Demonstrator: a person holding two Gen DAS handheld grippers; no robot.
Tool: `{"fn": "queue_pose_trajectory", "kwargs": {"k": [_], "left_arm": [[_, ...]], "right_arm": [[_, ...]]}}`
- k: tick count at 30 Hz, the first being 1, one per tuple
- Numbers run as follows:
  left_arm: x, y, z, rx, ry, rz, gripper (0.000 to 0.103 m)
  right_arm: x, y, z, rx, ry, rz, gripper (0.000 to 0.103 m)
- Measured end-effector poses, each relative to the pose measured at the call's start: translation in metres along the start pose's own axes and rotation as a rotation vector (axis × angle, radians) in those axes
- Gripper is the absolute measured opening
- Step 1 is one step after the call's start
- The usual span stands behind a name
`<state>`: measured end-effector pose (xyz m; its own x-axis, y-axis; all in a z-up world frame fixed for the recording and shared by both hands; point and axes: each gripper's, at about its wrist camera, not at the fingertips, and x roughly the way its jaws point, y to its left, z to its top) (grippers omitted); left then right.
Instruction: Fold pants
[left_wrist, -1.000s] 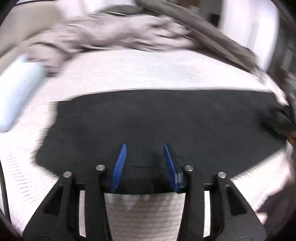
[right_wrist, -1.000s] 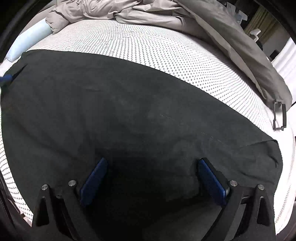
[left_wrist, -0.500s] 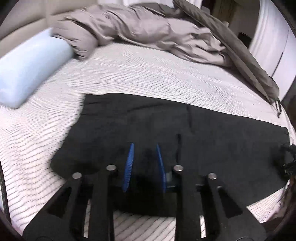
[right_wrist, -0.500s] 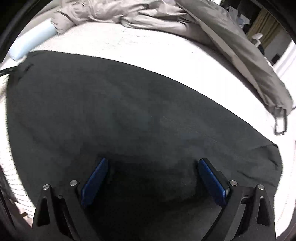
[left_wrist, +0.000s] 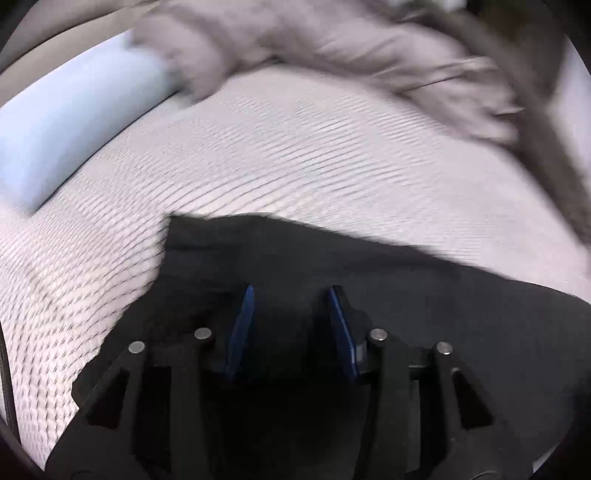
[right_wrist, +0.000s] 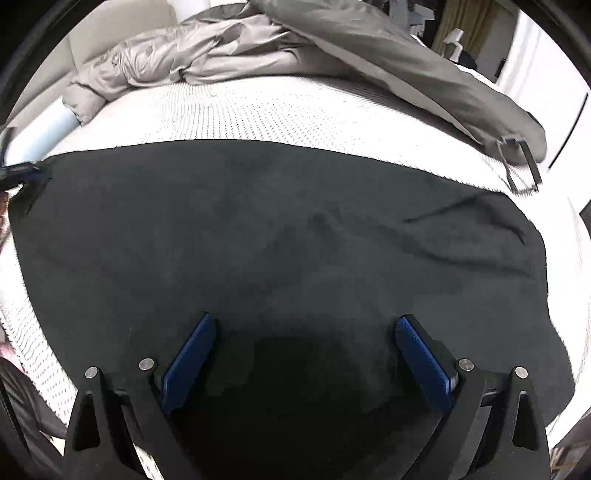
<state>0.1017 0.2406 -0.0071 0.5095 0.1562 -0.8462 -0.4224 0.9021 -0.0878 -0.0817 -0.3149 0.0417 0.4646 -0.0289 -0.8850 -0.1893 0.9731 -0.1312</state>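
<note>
Black pants (right_wrist: 280, 236) lie spread flat across a white dotted mattress (right_wrist: 288, 107). In the left wrist view the pants (left_wrist: 424, 295) fill the lower half, with their near corner at the upper left. My left gripper (left_wrist: 290, 295) hovers over that end with its blue pads apart and nothing between them; this view is motion-blurred. My right gripper (right_wrist: 304, 325) is wide open just above the pants' near edge. The left gripper (right_wrist: 16, 175) shows at the far left edge of the right wrist view, by the pants' corner.
A crumpled grey duvet (right_wrist: 258, 48) lies along the far side of the bed, with a strap and buckle (right_wrist: 519, 166) at its right end. A pale blue bolster pillow (left_wrist: 70, 122) lies at the far left. A white wardrobe (right_wrist: 546, 85) stands at the right.
My left gripper moved in over the pants' left end and its pads opened wider than half a second ago. My right gripper pulled back slightly, showing more of the bed; it stayed wide open.
</note>
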Motion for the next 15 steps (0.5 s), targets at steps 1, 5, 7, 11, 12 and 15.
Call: {"fn": "queue_pose_trajectory", "kwargs": {"k": [1, 5, 7, 11, 12, 15], "left_arm": [[0.001, 0.001, -0.001, -0.030, -0.002, 0.005, 0.030], [-0.046, -0.027, -0.015, 0.002, -0.086, 0.002, 0.031], [-0.069, -0.049, -0.032, 0.030, -0.115, -0.097, 0.046], [-0.109, -0.128, -0.094, 0.172, -0.144, -0.194, 0.079], [-0.116, -0.158, -0.114, 0.232, -0.134, -0.216, 0.079], [-0.114, -0.221, -0.165, 0.399, -0.073, -0.309, 0.080]], "right_arm": [[-0.001, -0.002, -0.004, -0.003, 0.001, -0.011, 0.099], [-0.010, -0.017, -0.013, 0.052, -0.017, 0.002, 0.099], [-0.009, -0.018, -0.006, 0.076, -0.027, 0.037, 0.099], [-0.010, 0.005, -0.001, 0.057, -0.044, 0.116, 0.099], [-0.010, 0.013, 0.000, 0.032, -0.045, 0.124, 0.099], [-0.005, 0.035, -0.002, -0.057, -0.042, 0.096, 0.099]]}}
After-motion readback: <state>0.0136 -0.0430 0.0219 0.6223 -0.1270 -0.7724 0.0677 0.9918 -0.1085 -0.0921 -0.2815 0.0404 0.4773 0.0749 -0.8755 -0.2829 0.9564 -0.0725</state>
